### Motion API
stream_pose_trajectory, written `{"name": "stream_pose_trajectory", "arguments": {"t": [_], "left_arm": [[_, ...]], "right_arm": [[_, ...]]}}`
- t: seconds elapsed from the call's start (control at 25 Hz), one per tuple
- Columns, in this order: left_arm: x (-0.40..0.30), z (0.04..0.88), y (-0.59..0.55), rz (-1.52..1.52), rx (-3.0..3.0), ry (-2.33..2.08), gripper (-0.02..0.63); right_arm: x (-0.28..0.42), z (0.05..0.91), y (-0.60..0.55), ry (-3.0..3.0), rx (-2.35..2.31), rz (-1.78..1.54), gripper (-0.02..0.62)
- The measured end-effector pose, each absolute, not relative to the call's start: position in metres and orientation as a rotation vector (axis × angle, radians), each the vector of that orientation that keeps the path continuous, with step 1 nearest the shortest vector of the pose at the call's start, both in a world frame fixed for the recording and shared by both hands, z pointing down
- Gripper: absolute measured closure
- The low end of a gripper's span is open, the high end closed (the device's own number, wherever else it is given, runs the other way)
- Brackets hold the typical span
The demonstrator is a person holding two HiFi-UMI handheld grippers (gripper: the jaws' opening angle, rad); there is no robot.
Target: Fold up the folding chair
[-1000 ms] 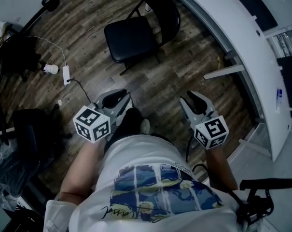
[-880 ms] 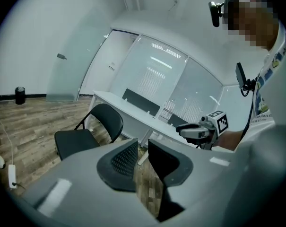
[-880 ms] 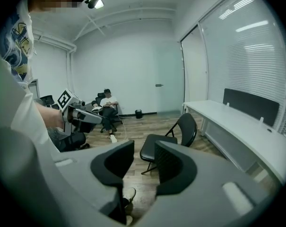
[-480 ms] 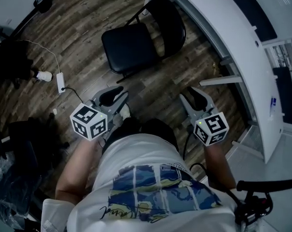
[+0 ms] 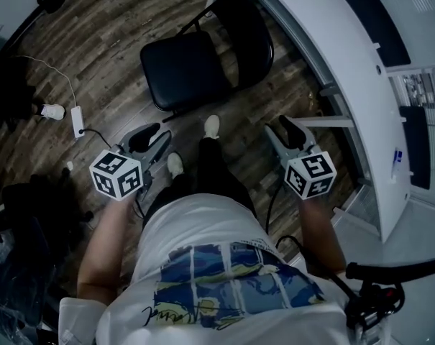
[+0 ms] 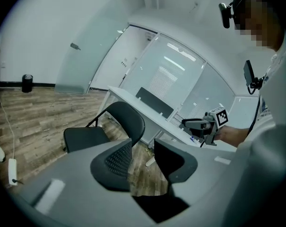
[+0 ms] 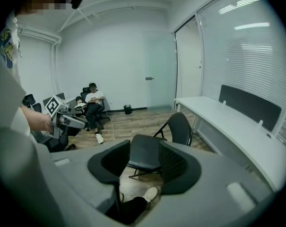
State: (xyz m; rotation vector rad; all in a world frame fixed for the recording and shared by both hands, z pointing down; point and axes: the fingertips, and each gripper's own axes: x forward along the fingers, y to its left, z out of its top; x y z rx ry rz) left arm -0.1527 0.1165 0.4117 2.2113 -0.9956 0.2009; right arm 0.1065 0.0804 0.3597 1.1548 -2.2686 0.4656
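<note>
Black padding on thin black tubing: the folding chair [image 5: 195, 56] stands fully open on the wood-plank floor [image 5: 109, 42]. Its seat lies flat and its backrest is turned toward the long white tabletop [image 5: 332, 56] just beside it. It sits straight ahead of us, well apart from both tools.

We hold the left gripper [image 5: 149, 136] and the right gripper [image 5: 290, 131] out in front, one to each side of our body. Both point toward the chair and somewhat down. The jaws of each have just been opening and now stand spread with nothing between them. The left gripper view shows only floor in the gap, and the right gripper view shows the distant seat.

We judge this to be the approach: the chair is untouched and no folding has begun. The next move calls for closing the gap. One set of jaws should then take the top of the backrest to steady the frame. The other should catch the front edge of the seat and tip it up toward the back. A power strip [image 5: 77, 119] and its cable lie off to the left, out of our path.
</note>
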Motion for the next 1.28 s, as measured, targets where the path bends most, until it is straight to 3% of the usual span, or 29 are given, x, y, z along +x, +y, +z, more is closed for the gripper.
{"name": "stream_pose_trajectory", "arguments": {"t": [0.76, 1.28], "left_arm": [[-0.151, 0.523, 0.007, 0.205, 1.905, -1.093, 0.382], [-0.191, 0.647, -0.050, 0.188, 1.700, -1.192, 0.336]], "right_arm": [[0.168, 0.485, -0.131, -2.140, 1.088, 0.590, 0.357], [0.191, 0.568, -0.194, -2.082, 1.096, 0.847, 0.344]]}}
